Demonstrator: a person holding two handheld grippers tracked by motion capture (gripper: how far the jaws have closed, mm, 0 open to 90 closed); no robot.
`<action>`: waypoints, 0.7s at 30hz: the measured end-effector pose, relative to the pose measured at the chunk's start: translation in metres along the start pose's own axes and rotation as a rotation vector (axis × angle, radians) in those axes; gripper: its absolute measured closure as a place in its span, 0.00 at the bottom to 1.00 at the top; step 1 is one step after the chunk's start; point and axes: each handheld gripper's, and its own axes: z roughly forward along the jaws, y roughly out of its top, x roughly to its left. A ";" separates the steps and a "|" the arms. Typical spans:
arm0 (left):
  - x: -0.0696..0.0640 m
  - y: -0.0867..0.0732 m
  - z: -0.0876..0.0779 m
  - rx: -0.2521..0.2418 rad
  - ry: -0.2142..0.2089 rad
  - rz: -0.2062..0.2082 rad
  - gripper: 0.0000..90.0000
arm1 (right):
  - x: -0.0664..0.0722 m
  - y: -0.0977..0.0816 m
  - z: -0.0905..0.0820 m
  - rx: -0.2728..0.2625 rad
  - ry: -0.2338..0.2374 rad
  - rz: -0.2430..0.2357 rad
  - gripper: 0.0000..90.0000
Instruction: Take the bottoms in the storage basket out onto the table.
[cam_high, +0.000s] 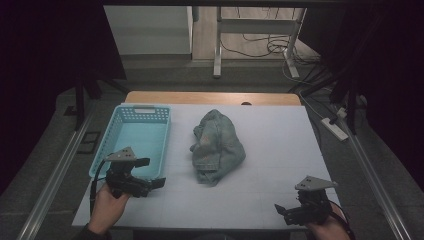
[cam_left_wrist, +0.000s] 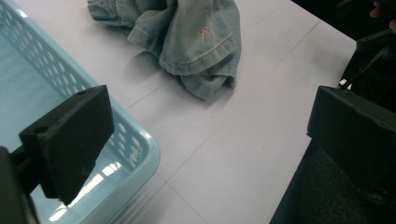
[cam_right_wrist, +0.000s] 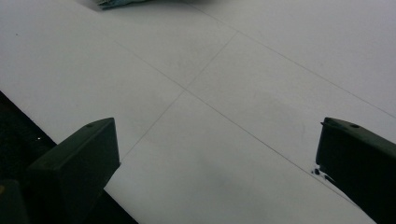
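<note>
A crumpled denim garment (cam_high: 217, 146) lies at the middle of the white table (cam_high: 270, 150), just right of a light-blue perforated basket (cam_high: 134, 135) that stands at the left and holds nothing visible. The left gripper (cam_high: 145, 182) hovers at the near end of the basket, over its near-right corner, its jaws wide apart and gripping nothing; in the left gripper view the garment's hemmed edge (cam_left_wrist: 201, 60) lies ahead of it, well apart. The right gripper (cam_high: 286, 212) sits at the near-right corner of the table, jaws likewise spread and empty — bare table lies between them in the right gripper view. Judged from this layout, the work is at its opening step: the approach to the garment, nothing yet grasped. The next move calls for bringing one or both grippers in to the cloth and closing on a firm fold or hem — loose denim may otherwise slip or trail when lifted toward the basket.
</note>
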 end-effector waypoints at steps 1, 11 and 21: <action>0.000 0.000 0.000 0.000 0.000 0.000 0.01 | 0.000 0.000 0.000 0.000 0.000 -0.001 0.00; 0.000 -0.007 -0.007 -0.006 0.012 -0.010 0.01 | 0.000 0.000 0.000 0.002 -0.001 -0.003 0.00; 0.001 -0.016 -0.014 -0.008 0.019 -0.029 0.01 | 0.001 0.000 0.001 0.004 -0.002 -0.005 0.00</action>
